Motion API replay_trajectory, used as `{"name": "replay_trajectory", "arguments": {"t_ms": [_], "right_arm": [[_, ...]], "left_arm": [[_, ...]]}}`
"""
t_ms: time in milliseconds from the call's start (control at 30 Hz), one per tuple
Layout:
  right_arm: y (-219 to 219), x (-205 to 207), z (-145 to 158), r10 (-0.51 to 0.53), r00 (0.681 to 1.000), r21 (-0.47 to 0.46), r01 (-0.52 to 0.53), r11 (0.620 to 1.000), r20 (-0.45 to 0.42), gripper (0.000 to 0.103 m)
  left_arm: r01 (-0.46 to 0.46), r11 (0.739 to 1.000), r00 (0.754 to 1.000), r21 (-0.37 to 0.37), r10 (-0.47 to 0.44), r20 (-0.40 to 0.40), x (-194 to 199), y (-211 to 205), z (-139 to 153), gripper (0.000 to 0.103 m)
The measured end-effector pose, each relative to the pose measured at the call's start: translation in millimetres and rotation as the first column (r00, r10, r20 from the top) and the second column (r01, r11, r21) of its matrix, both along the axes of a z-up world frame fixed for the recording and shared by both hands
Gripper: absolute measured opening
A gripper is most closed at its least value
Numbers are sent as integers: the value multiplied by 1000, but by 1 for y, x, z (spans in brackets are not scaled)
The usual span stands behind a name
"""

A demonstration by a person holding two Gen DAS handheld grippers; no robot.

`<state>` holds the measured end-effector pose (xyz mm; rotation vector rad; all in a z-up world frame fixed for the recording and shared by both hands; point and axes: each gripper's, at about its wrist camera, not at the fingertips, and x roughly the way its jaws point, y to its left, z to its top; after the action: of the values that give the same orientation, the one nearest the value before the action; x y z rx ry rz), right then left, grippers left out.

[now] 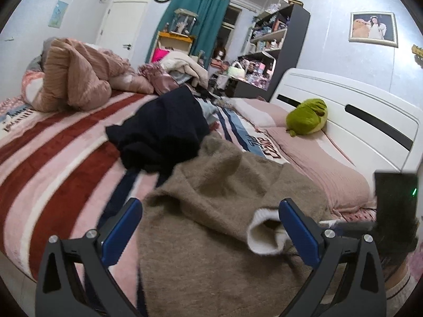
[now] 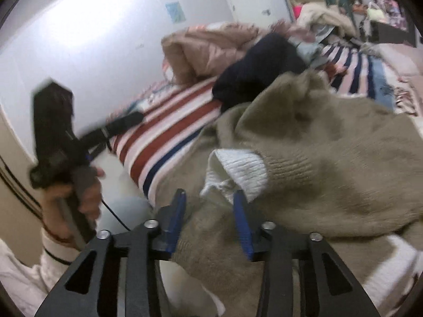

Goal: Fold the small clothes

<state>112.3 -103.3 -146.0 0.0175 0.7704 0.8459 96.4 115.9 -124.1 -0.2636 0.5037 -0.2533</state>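
Brown sweater, fuzzy knit with white cuff: lies rumpled on the striped blanket at the bed's near edge. Left gripper: blue-padded fingers wide apart above the sweater, nothing between them. Dark garment: heaped just beyond the sweater. Right gripper: fingers partly apart above sweater fabric below the cuff, pads not pressing it. Green plush toy: by the white headboard.

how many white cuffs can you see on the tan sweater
1. The white cuff sits at the end of a sleeve lying on the tan sweater, just ahead of the right gripper. The other sleeve's cuff may be hidden in the folds.
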Motion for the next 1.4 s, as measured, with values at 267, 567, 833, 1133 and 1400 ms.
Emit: {"name": "replay_trajectory", "arguments": {"t_ms": [267,567,833,1133,1400], "right_arm": [[-93,-9,17,-271,960,-28,273,961,74,49],[-165,-16,-18,-422,906,-28,421,907,-34,49],[-195,-22,-22,-469,881,-1,470,883,-72,49],[-197,-24,-37,-469,873,-29,470,882,-137,49],[-189,-30,-33,-458,879,-18,460,888,-130,49]], "left_arm": [[158,987,983,-31,-160,-92,23,-51,-31,102],[194,974,968,-116,-209,-138,39,-78,-48,17],[100,995,982,-27,-103,-155,23,-39,-41,3],[103,993,969,-63,-115,-219,16,-9,-58,55],[204,973,955,-112,-223,-197,45,-56,-57,91]]}}
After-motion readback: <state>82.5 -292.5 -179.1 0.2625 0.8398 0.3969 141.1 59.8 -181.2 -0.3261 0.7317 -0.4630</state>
